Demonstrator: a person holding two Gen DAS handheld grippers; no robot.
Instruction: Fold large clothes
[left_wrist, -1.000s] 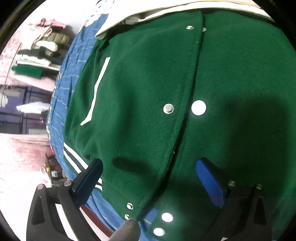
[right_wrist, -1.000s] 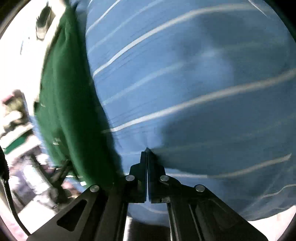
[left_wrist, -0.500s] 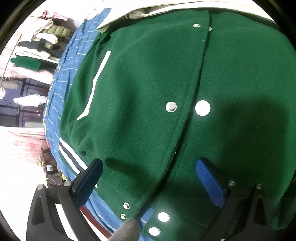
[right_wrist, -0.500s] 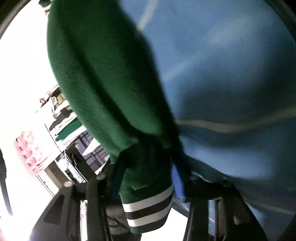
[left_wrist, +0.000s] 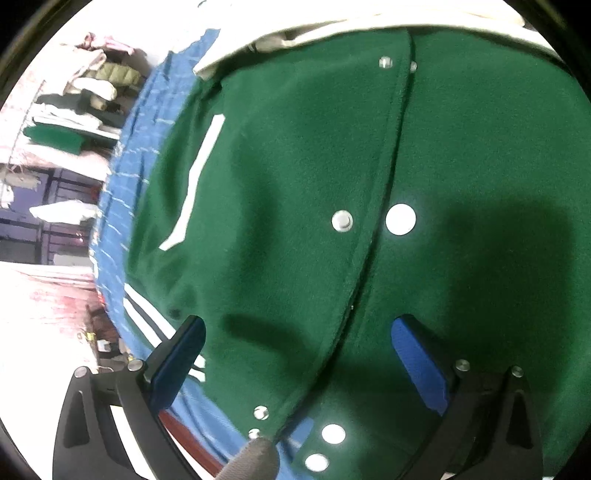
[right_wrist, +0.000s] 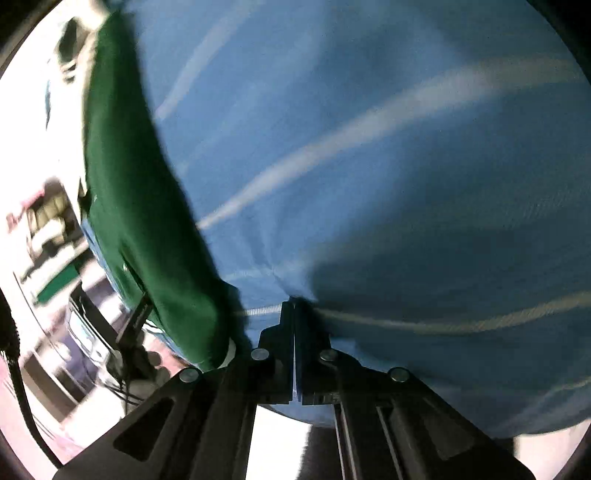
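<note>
A dark green varsity jacket (left_wrist: 369, 184) with white snap buttons and white trim lies spread on a blue striped cloth (left_wrist: 118, 206). My left gripper (left_wrist: 295, 332) is open and hovers just above the jacket's front placket, holding nothing. In the right wrist view the blue striped cloth (right_wrist: 369, 166) fills the frame, and my right gripper (right_wrist: 293, 306) is shut with its tips pressed into this cloth. A green sleeve of the jacket (right_wrist: 147, 240) hangs to the left of the right gripper.
Stacks of folded clothes (left_wrist: 74, 110) sit on shelves at the far left. A cream garment (left_wrist: 332, 22) lies beyond the jacket's top edge. A grey glove tip (left_wrist: 255, 458) shows at the bottom of the left wrist view. A black cable (right_wrist: 22, 387) runs at left.
My right gripper held the green striped cuff between open jaws half a second ago; now it is shut against the blue cloth, the sleeve off to the left. The left gripper barely moved.
</note>
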